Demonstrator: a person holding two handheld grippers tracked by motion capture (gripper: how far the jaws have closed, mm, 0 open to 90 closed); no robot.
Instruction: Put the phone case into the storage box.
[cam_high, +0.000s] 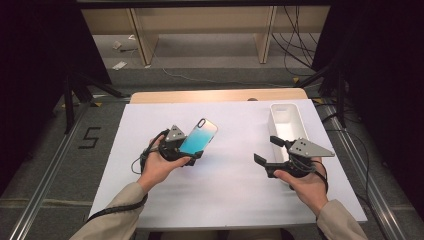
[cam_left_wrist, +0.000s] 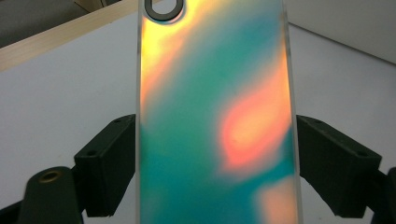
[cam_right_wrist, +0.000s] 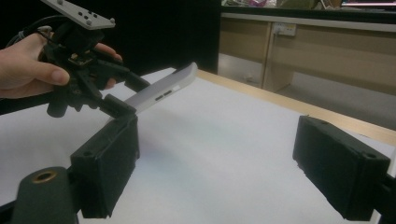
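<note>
Left gripper (cam_high: 192, 157) clamps iridescent teal-orange phone case (cam_high: 198, 136) aloft over white surface (cam_high: 225, 185); right gripper (cam_high: 267, 152) gapes empty. Carrying step; next likely lowering into white rectangular plastic bin (cam_high: 287, 122).

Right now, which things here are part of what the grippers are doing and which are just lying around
In the job:
- phone case, iridescent, clamped by its edges and lifted off the table
- left gripper, shut on it
- right gripper, open, holding nothing
- white tray, likely the destination

Just lying about:
- white sheet covering the table
- scraps on the floor beyond the table
</note>
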